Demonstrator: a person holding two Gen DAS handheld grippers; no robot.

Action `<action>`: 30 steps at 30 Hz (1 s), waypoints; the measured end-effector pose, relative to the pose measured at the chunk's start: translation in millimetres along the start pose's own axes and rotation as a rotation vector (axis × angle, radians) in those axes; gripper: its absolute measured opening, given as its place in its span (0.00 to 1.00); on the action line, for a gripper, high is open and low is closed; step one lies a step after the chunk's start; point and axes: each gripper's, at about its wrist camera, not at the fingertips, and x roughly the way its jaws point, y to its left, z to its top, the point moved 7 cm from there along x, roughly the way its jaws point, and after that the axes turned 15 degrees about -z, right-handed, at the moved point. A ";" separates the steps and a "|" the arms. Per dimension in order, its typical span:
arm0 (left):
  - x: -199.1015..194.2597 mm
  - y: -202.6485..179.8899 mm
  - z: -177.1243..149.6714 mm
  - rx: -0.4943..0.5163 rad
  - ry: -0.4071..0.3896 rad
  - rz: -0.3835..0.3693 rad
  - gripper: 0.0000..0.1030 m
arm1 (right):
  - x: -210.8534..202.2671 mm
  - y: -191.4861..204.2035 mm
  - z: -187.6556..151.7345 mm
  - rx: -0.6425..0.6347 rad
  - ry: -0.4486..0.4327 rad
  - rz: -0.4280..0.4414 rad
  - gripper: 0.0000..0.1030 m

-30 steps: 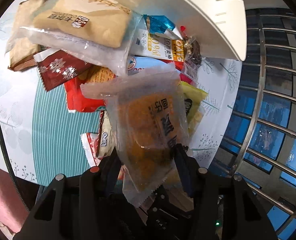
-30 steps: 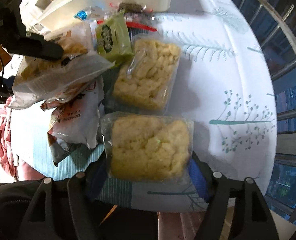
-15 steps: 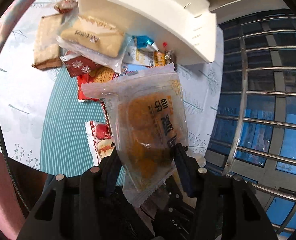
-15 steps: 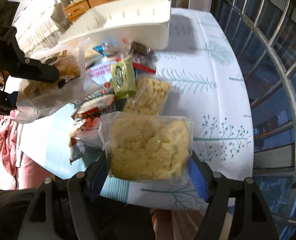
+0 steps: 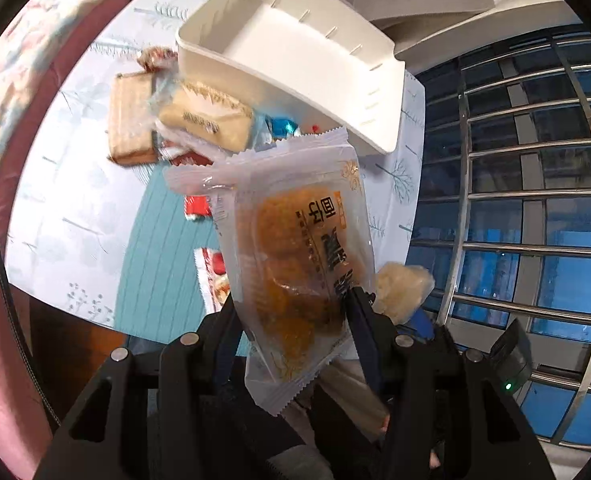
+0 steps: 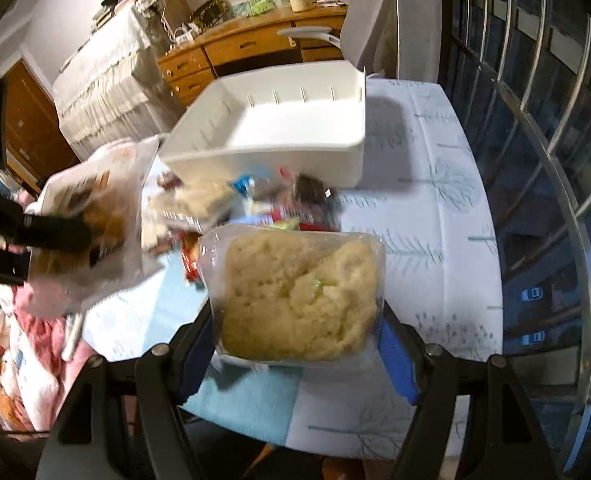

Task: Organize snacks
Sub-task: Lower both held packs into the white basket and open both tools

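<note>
My left gripper [image 5: 293,304] is shut on a clear packet of orange-brown pastry [image 5: 295,256], held in the air above the table. The right gripper [image 6: 297,324] is shut on a clear packet of pale yellow puffed-rice cake [image 6: 301,296], also lifted. The pastry packet [image 6: 95,216] and the left gripper's fingers [image 6: 47,232] show blurred at the left of the right wrist view. A white plastic bin [image 5: 295,56] stands empty at the table's far side. A heap of snack packets [image 5: 199,120] lies in front of the bin.
The round table has a white tree-print cloth [image 6: 435,248] with a teal striped panel [image 5: 155,264]. A metal window railing [image 5: 535,200] runs close on the right. A pink cloth-covered chair [image 5: 23,120] stands left. A wooden cabinet [image 6: 251,48] is beyond the table.
Both grippers have risen with their packets, and the views have tilted up so the bin's inside and the room beyond now show. The snack heap looks smaller and farther below.
</note>
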 end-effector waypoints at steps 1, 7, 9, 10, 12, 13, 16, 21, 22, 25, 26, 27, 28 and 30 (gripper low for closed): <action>-3.4 -0.7 3.7 0.004 -0.003 0.004 0.48 | -0.6 0.4 5.5 0.012 0.001 0.005 0.72; -23.3 -10.8 37.5 0.048 0.003 0.029 0.48 | 5.7 5.8 47.3 0.101 0.042 0.044 0.72; -26.8 -14.3 50.8 0.064 0.014 0.036 0.48 | 8.6 8.5 64.2 0.137 0.049 0.052 0.72; -28.9 -16.3 59.1 0.074 0.019 0.039 0.48 | 9.9 9.7 71.4 0.149 0.050 0.051 0.72; -32.1 -19.7 75.5 0.098 0.028 0.053 0.48 | 13.3 13.9 88.4 0.172 0.053 0.048 0.72; -32.7 -20.9 82.5 0.109 0.029 0.058 0.48 | 15.4 15.9 94.4 0.180 0.057 0.048 0.72; -33.3 -26.1 108.5 0.146 0.038 0.068 0.47 | 22.7 22.1 115.0 0.215 0.075 0.049 0.72; -27.6 -34.2 152.7 0.212 0.056 0.069 0.35 | 41.9 31.6 149.9 0.239 0.094 0.031 0.72; -22.7 -32.6 162.2 0.219 0.066 0.076 0.34 | 48.4 33.2 158.7 0.242 0.098 0.022 0.72; -7.9 -24.8 186.3 0.212 0.092 0.076 0.33 | 64.4 38.0 179.3 0.252 0.104 0.003 0.72; -4.1 -22.4 195.1 0.207 0.095 0.069 0.33 | 68.2 39.4 183.8 0.255 0.105 -0.001 0.72; -1.5 -21.1 201.5 0.203 0.095 0.060 0.33 | 73.5 41.5 190.1 0.257 0.107 -0.007 0.72; 1.3 -19.9 210.1 0.199 0.093 0.048 0.33 | 78.8 43.5 195.7 0.257 0.111 -0.012 0.72; 5.6 -19.1 228.5 0.203 0.078 0.029 0.33 | 89.0 46.4 203.6 0.261 0.121 -0.019 0.73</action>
